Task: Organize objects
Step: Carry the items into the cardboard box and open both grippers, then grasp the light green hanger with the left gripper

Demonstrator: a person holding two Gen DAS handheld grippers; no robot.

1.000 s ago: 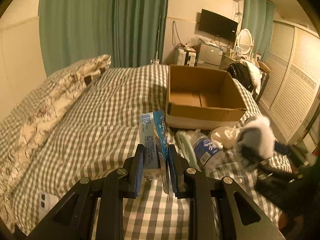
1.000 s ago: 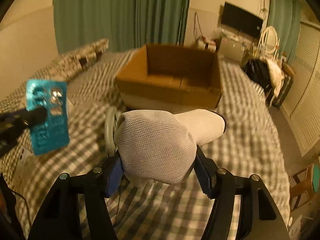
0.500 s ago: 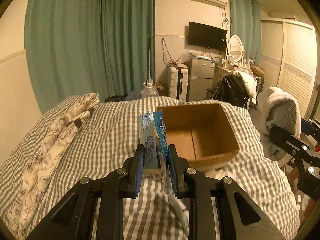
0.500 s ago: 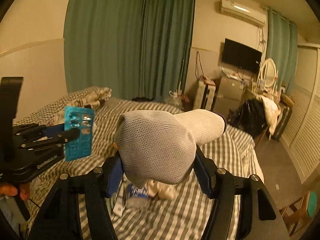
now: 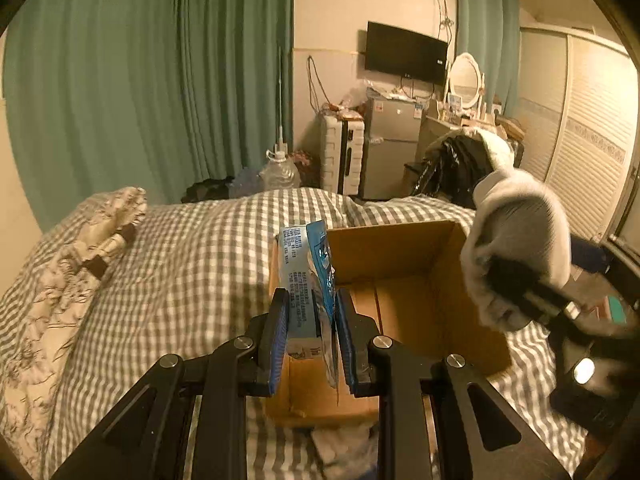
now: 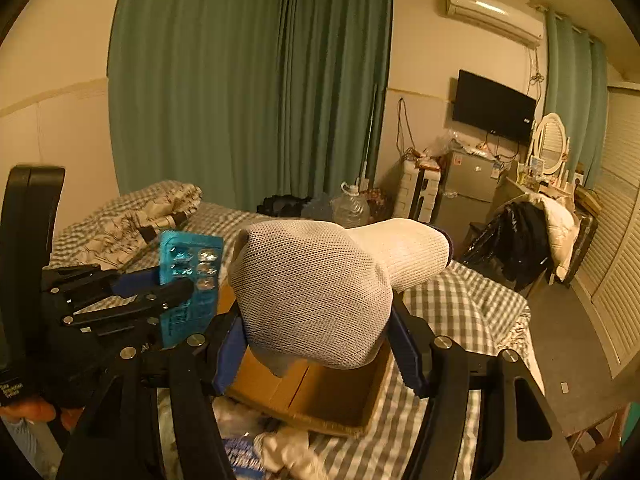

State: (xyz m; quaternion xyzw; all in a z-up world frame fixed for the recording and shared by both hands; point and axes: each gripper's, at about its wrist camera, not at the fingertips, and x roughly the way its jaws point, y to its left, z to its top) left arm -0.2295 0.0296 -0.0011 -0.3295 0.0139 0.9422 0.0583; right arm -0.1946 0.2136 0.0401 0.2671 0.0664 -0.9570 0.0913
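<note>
L claw (image 5: 311, 332) clamped on a blister pack (image 5: 322, 264) plus a small printed carton (image 5: 295, 276), both pinched edge-on between the blue pads. Long axis of both runs fwd along the fingers, far ends sticking out past the tips, up and away from cam. From R wrist view the pack (image 6: 191, 280) shows its teal face w/ foil pill cells, standing roughly upright, slight tilt.

R claw (image 6: 318, 346) gripping a balled white mesh sock (image 6: 316, 292), jaws about half-wide around it. Bulky end sits between the pads, cuff end points fwd-right, roughly level. In L view the sock (image 5: 520, 240) is at the right, above the box's right wall.

Cardboard box (image 5: 416, 292) open-top on the checked bed (image 5: 192, 264), directly below and ahead of both claws. Both held items are in the air over the box, not in it. L claw over the box's left wall, R over its right side.

Loose white cloth (image 6: 292, 452) and a printed blue wrapper (image 6: 240, 454) on the bed just in front of the box's near wall. Patterned pillow (image 5: 72, 264) far left.
</note>
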